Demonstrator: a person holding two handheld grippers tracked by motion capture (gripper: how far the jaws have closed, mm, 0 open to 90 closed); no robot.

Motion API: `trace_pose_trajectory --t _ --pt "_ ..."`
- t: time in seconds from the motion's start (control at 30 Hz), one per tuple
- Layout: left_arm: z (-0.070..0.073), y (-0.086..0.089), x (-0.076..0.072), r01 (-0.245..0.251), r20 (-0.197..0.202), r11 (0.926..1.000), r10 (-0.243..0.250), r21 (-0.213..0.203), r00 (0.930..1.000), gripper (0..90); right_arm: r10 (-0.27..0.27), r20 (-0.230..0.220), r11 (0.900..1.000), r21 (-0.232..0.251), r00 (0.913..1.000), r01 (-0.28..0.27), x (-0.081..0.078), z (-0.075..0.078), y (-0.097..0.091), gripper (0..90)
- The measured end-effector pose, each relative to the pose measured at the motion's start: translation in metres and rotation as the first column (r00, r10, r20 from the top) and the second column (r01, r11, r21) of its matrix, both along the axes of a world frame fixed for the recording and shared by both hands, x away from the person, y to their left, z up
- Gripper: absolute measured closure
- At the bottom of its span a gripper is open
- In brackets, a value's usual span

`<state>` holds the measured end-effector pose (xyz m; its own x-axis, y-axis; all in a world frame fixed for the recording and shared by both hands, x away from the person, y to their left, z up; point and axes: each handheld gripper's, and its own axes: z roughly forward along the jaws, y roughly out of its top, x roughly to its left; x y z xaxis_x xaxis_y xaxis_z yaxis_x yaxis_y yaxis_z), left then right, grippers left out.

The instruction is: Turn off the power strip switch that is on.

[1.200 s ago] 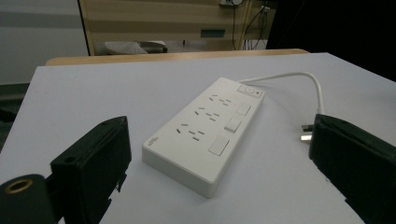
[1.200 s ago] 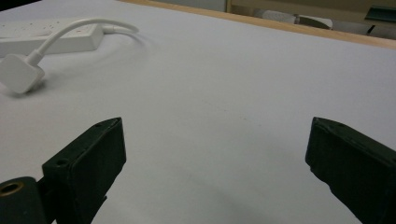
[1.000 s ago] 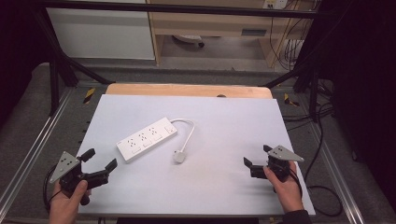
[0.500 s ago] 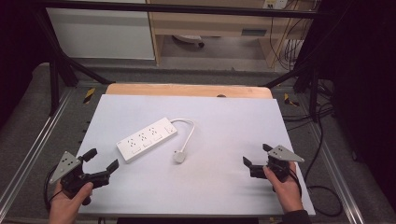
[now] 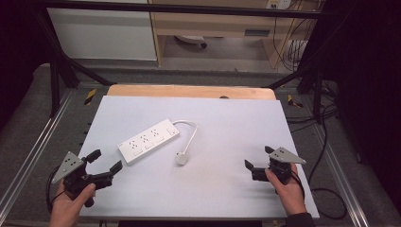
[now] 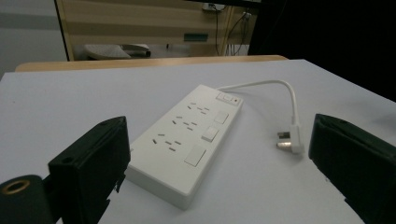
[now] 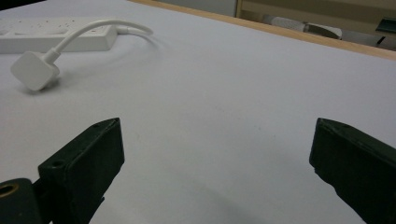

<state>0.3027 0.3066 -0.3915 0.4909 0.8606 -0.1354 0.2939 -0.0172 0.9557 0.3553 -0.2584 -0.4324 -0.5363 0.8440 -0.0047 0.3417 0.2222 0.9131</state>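
Holding both grippers wide, nothing pinched

White power strip (image 5: 149, 141) lies diagonally left of centre on the white table (image 5: 236, 127); its cable curls to the plug (image 5: 181, 158) at centre. Left gripper (image 5: 105, 161), lower left, jaws spread, near strip's end. Right gripper (image 5: 257, 161), lower right, jaws spread, well apart.
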Motion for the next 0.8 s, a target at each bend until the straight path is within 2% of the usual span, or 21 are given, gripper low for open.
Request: trace_pose_trajectory --t 0.17,0.33,0.47,0.8 --pt "0.007 0.0 0.002 -0.006 -0.002 0.9998 0.006 -0.017 1.0 5.2 0.005 0.006 1.0 -0.001 1.0 -0.005 -0.001 0.001 0.001 3.3" --pt "0.016 -0.003 0.006 -0.024 0.001 0.9996 0.024 -0.016 0.9997 5.2 0.018 0.007 0.9998 -0.002 0.9998 -0.018 0.0 0.001 0.002 3.3" --pt "0.023 -0.01 0.012 -0.013 0.005 0.9999 0.013 -0.002 0.9999 5.2 0.03 0.005 0.9995 -0.006 0.9995 -0.03 0.0 0.0 0.005 3.3" --pt "0.037 -0.022 0.024 -0.003 0.021 1.0 0.004 -0.008 0.9998 5.2 0.028 0.0 0.9994 -0.018 0.9996 -0.028 0.0 0.0 0.007 3.2"
